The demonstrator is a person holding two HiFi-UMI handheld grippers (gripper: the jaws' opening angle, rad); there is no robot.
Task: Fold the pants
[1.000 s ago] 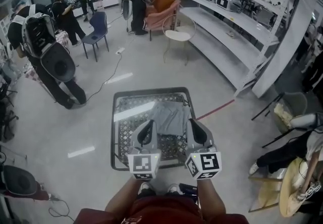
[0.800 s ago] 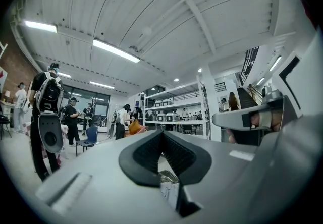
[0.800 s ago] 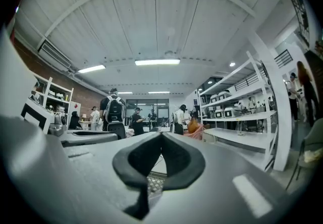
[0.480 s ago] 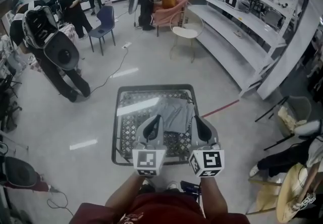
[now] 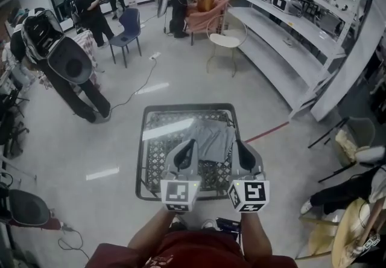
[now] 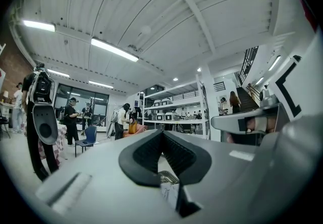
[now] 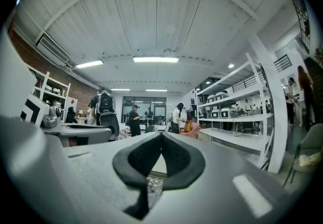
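Far left on the pale floor stands a person with a big dark backpack (image 5: 59, 55), and a black cable (image 5: 136, 89) runs across the floor from near that person toward a blue chair (image 5: 128, 26) further back. In the middle is a low square counter (image 5: 142, 158) with a dark frame and a patterned top that catches a streak of ceiling light.

The left claw (image 5: 186, 145) is held over the near half of the counter, with its marker cube (image 5: 180, 194) at the near edge. In the left gripper view its black pads (image 6: 146, 155) meet at the tip, so the claw is closed and holds nothing.

The pants (image 5: 208, 137) are grey and lie on the counter's middle, toward its far side. In the head view they sit between the two claws and just ahead of them, and neither claw has hold of the cloth. Whether they are already folded cannot be told.

The right claw (image 5: 241, 145) is level with the left one and near it, with its own marker cube (image 5: 248, 195) behind. In the right gripper view its pads (image 7: 179, 155) are also pressed together on nothing.

Beyond the counter to the right stands a round pale chair (image 5: 226, 36), then long white shelves (image 5: 283, 31) carrying boxy machines. A red line (image 5: 265, 133) on the floor runs from the counter's right side toward the shelves
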